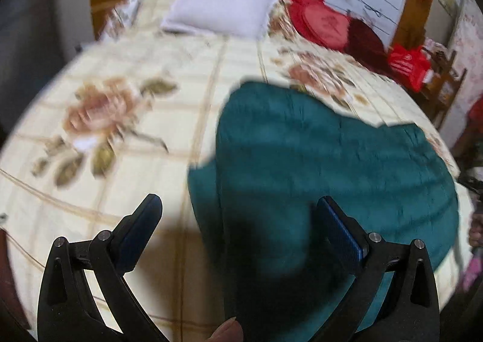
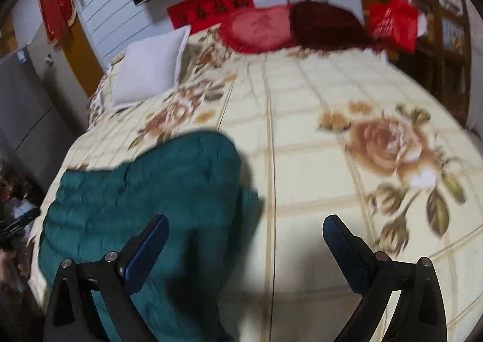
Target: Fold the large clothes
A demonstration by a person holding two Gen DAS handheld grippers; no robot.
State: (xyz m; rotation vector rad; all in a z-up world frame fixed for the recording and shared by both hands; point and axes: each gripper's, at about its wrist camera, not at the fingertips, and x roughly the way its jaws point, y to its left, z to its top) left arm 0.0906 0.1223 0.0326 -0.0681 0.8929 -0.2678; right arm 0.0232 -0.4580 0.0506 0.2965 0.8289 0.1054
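Teal garment (image 1: 317, 160) lies on the bed (image 1: 120, 160) between both empty, wide-apart hand-held grippers, left (image 1: 238, 233) probably nearer, right (image 2: 246, 248) beside it.

My right gripper (image 2: 246, 227) hangs with its jaws wide and nothing between them, above the cream floral bedspread (image 2: 317, 136). The teal garment (image 2: 145, 191) lies bunched to the left, under my left finger; a white pillow (image 2: 148, 67) sits beyond.

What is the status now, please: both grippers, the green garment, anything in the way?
Left gripper open, empty. Right gripper open, empty. Green garment folded on bed. Nothing blocking.
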